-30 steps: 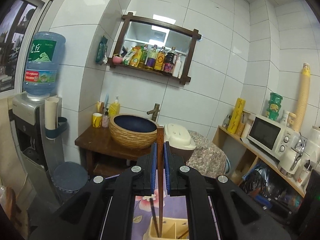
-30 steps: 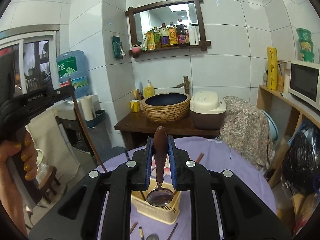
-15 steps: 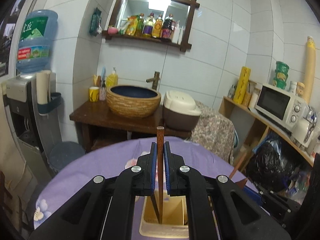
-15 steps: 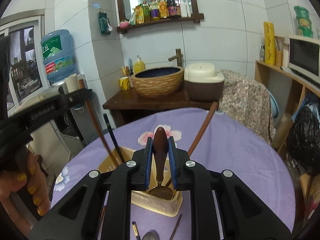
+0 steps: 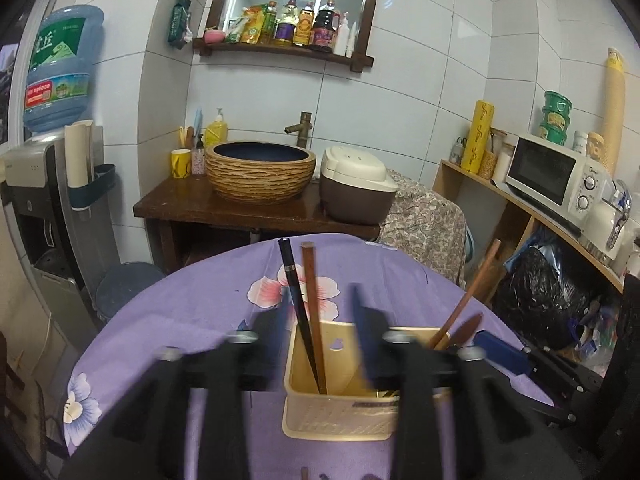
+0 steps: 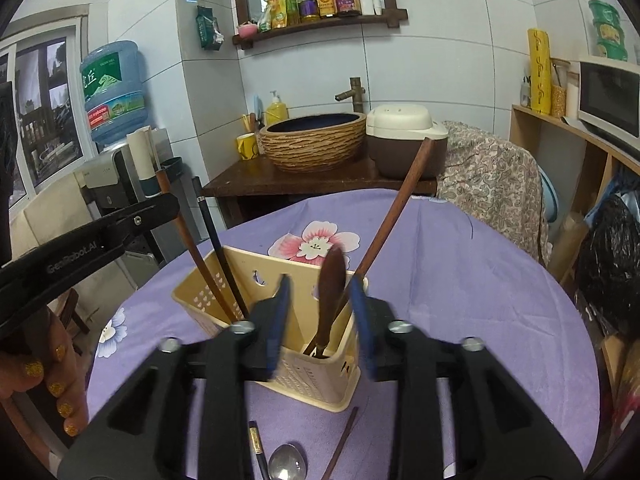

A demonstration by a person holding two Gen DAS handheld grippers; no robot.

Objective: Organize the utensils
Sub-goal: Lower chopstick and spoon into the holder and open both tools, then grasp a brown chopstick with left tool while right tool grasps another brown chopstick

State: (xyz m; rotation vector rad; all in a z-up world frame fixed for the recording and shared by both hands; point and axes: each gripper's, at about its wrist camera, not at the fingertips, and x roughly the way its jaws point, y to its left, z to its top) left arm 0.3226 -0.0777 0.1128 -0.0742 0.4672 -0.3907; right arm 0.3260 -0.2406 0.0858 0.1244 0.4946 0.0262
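A cream plastic utensil holder (image 5: 340, 412) (image 6: 280, 372) stands on the purple flowered tablecloth. Its left compartment holds a brown chopstick (image 5: 314, 312) (image 6: 188, 240) and a black chopstick (image 5: 294, 292) (image 6: 218, 252). Its right compartment holds a brown wooden spoon (image 6: 330, 280) (image 5: 460, 332) and a long brown stick (image 6: 396, 208) (image 5: 476, 284). My left gripper (image 5: 320, 308) is open around the chopsticks, blurred. My right gripper (image 6: 322, 296) is open, its blue pads either side of the spoon handle.
In front of the holder lie a metal spoon (image 6: 286, 462), a black chopstick (image 6: 256, 444) and a brown chopstick (image 6: 342, 440). Behind the table stand a sink counter with a woven basin (image 5: 260, 176), a rice cooker (image 5: 354, 188) and a water dispenser (image 5: 48, 184). Shelves with a microwave (image 5: 556, 168) are on the right.
Both grippers lowered toward the holder and opened. The brown chopstick left my left gripper and stands in the left compartment; the wooden spoon left my right gripper and stands in the right compartment.
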